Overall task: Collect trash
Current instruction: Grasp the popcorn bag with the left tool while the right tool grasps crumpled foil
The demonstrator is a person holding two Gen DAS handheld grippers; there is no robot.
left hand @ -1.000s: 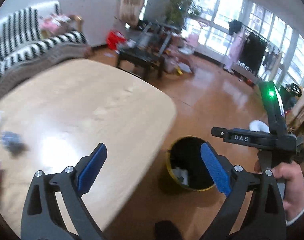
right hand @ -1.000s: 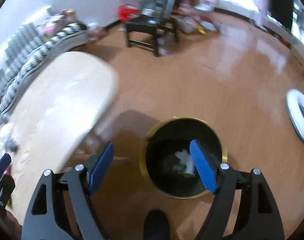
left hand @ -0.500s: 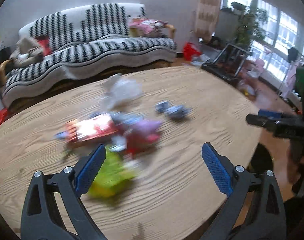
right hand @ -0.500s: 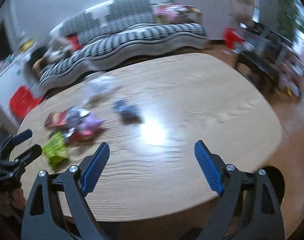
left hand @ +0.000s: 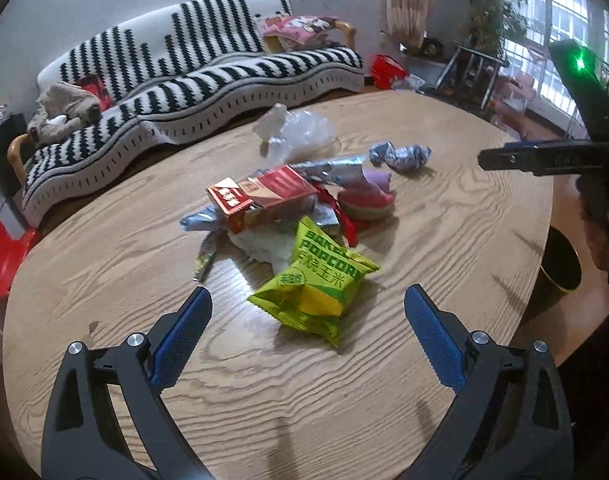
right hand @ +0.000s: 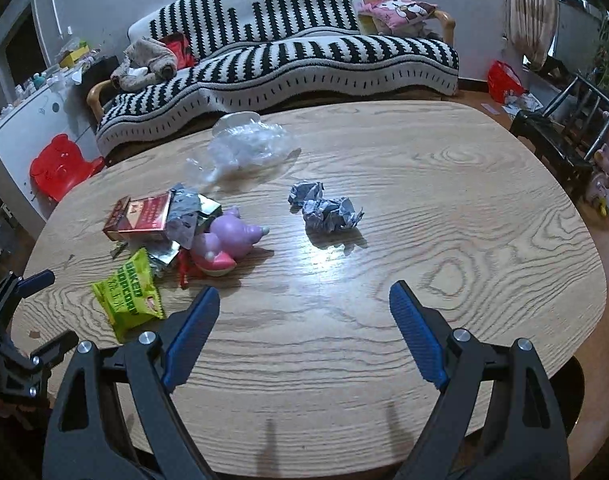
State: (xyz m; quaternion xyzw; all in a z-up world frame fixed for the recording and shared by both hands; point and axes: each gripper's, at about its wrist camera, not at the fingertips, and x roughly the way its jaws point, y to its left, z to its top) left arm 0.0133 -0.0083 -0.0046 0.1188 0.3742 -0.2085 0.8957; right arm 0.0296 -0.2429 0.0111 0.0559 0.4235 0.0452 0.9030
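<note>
A heap of trash lies on the wooden table (left hand: 344,400). It holds a green popcorn bag (left hand: 316,288), a red carton (left hand: 260,196), a pink and purple toy (left hand: 368,196), crumpled foil (left hand: 400,156) and a clear plastic bag (left hand: 296,132). My left gripper (left hand: 304,336) is open and empty, just short of the popcorn bag. My right gripper (right hand: 304,324) is open and empty above the table, nearer than the crumpled foil (right hand: 328,212). The popcorn bag (right hand: 128,300), carton (right hand: 140,216) and toy (right hand: 224,240) lie to its left.
A black bin with a gold rim (left hand: 560,272) stands on the floor off the table's right edge. A striped sofa (right hand: 284,56) runs behind the table. A red stool (right hand: 60,164) stands at the left. A dark metal rack (right hand: 564,128) is at the right.
Both grippers have swung from above the bin on the floor round to the table. They have come closer to the trash heap, and both stay open.
</note>
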